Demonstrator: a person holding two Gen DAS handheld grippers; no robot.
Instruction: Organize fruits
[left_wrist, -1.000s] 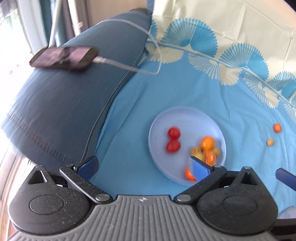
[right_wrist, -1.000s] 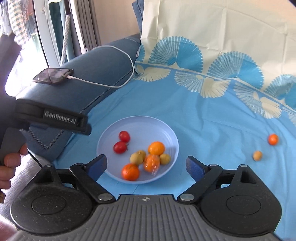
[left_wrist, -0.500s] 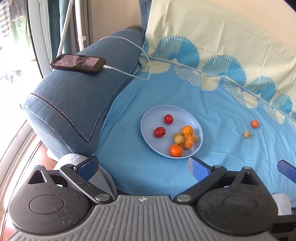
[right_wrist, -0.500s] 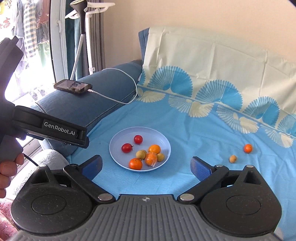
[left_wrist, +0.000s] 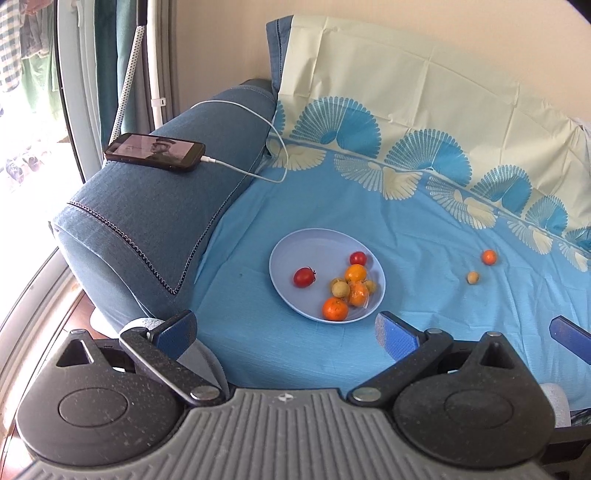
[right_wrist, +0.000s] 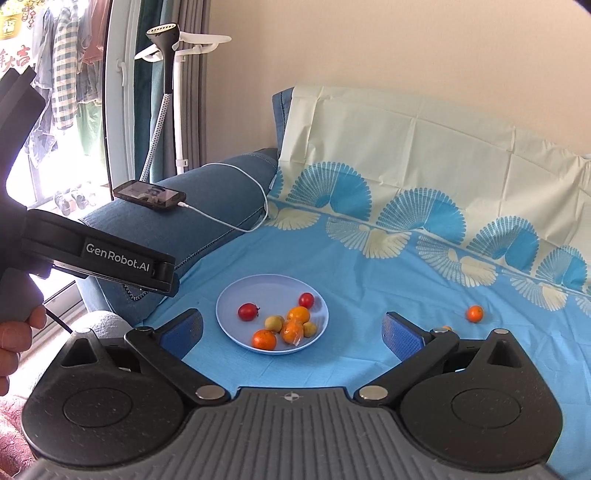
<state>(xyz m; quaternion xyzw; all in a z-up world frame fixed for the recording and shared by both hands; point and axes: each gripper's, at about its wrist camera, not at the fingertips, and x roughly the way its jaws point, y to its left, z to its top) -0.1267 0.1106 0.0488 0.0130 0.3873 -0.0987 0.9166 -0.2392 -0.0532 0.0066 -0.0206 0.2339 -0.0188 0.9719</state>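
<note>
One blue sofa cover with a fan pattern (left_wrist: 332, 206), soft cloth over the seat; risk: it gives under a press, so a round fruit may roll off as jaws close.
One dark blue fabric armrest (left_wrist: 155, 206), left of the seat.
One pale blue round plastic plate (left_wrist: 295, 251), resting on the cover near the armrest; risk: a nudge on its rim could tip it on the soft cloth.
Two handheld grippers: left gripper (left_wrist: 284, 332) and right gripper (right_wrist: 291, 328), both with jaws spread wide and empty, both hanging above the seat short of the plate. Legible on the left gripper's body, in the right wrist view: "GenRobot.AI".
One black smartphone (left_wrist: 155, 151) on the armrest, with white charging cable (left_wrist: 258, 122); risk: a snagged cable drags it down. Screen unreadable.
Seven fruits on the plate: two red cherry tomatoes (left_wrist: 304, 277), three small orange citrus (left_wrist: 335, 308), two yellowish round fruits (left_wrist: 340, 288), clustered and touching, hard to single out.
Two stray fruits lie on the cover, well right of the plate: orange one (left_wrist: 489, 256), tan one (left_wrist: 472, 277).
</note>
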